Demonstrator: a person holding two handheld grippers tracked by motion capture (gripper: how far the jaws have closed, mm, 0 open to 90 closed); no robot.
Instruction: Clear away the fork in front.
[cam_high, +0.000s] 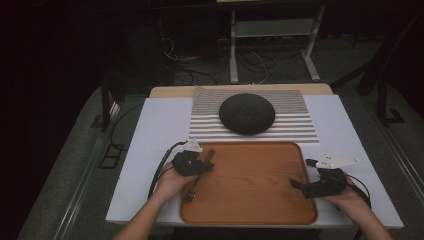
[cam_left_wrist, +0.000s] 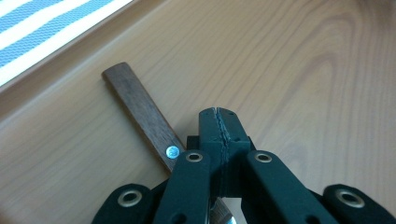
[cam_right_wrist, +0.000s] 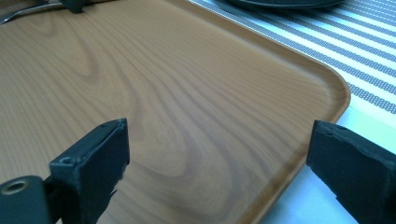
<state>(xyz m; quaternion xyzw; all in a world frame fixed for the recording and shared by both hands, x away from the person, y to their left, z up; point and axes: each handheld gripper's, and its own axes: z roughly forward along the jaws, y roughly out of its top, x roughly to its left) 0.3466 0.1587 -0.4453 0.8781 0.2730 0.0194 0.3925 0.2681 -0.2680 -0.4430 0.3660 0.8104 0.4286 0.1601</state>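
Observation:
A fork (cam_high: 191, 190) with a dark wooden handle (cam_left_wrist: 140, 105) lies at the left end of the wooden tray (cam_high: 250, 210). My left gripper (cam_high: 206, 164) sits over the fork's middle with its jaws pressed together. In the left gripper view (cam_left_wrist: 218, 119) the handle runs in under the jaws and bare metal shows behind them. The fork rests on the tray. My right gripper (cam_high: 302, 174) hovers at the tray's right end, open, with nothing between its pads (cam_right_wrist: 219, 154).
Beyond the tray a dark round dish (cam_high: 247, 113) sits on a striped placemat (cam_high: 300, 130). A white sheet (cam_high: 150, 150) covers the table. The tray's raised rim (cam_right_wrist: 327, 84) curves past my right gripper. Cables and table legs stand on the floor behind.

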